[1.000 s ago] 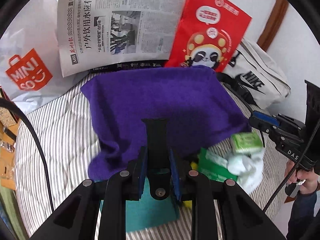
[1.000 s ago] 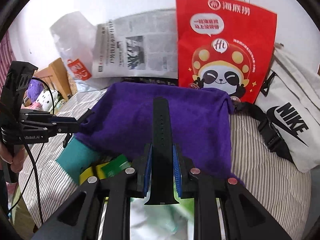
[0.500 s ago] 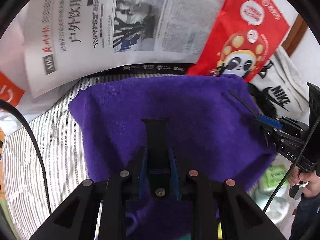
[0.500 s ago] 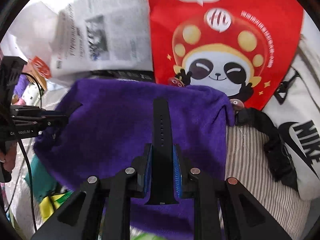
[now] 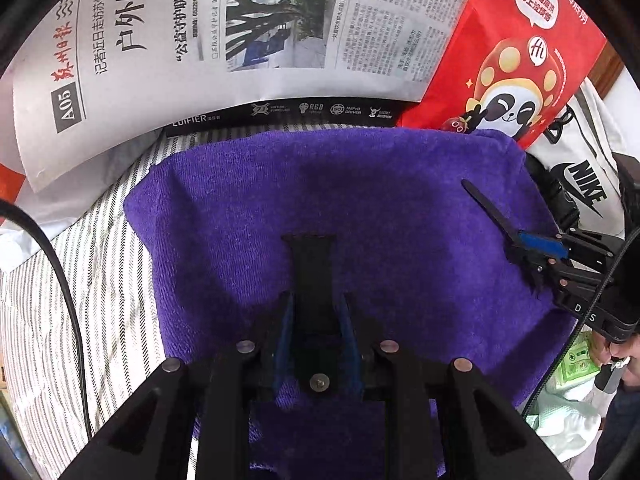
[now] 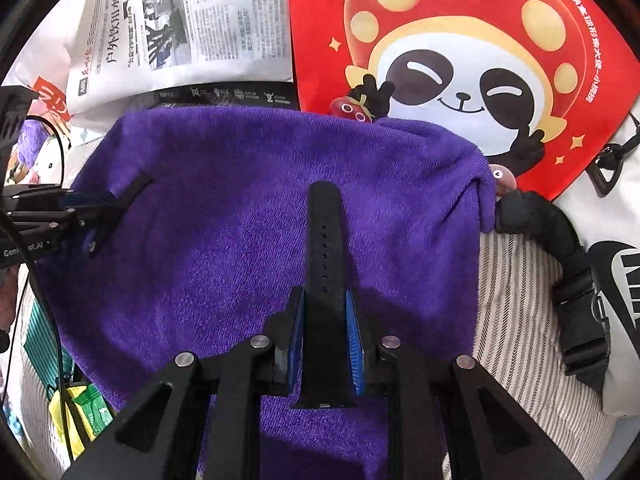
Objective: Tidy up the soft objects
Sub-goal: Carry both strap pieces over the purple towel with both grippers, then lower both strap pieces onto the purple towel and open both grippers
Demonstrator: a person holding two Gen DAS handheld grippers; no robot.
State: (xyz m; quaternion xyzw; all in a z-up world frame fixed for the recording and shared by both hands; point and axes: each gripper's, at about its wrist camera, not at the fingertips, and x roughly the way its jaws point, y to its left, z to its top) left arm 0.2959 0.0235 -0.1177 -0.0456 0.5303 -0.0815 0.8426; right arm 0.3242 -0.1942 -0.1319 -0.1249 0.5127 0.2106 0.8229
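Note:
A purple towel (image 5: pixel 400 200) lies spread on the striped bed, also filling the right wrist view (image 6: pixel 200 220). My left gripper (image 5: pixel 314 300) hangs low over its middle with a short black watch strap piece (image 5: pixel 312 264) between its blue pads; the jaws are opening, and the pads still touch the strap. My right gripper (image 6: pixel 324 296) is shut on a longer black watch strap (image 6: pixel 324 232) with holes, over the towel's right part. Each gripper also shows from the side in the other view: the right gripper (image 5: pixel 516 248) and the left gripper (image 6: pixel 108 204).
A newspaper (image 5: pixel 240 32), a red panda bag (image 6: pixel 460 60) and a white Nike bag (image 5: pixel 584 184) stand along the back. A black buckle strap (image 6: pixel 576 288) lies right of the towel. Green packets (image 6: pixel 88 412) and a teal cloth (image 6: pixel 40 340) lie at front left. A hand (image 5: pixel 628 364) grips the right tool.
Both grippers moved forward and down over the purple towel, toward the newspaper and red bag. The teal cloth and green packets slid out of the left wrist view. Each strap stays between its pads.

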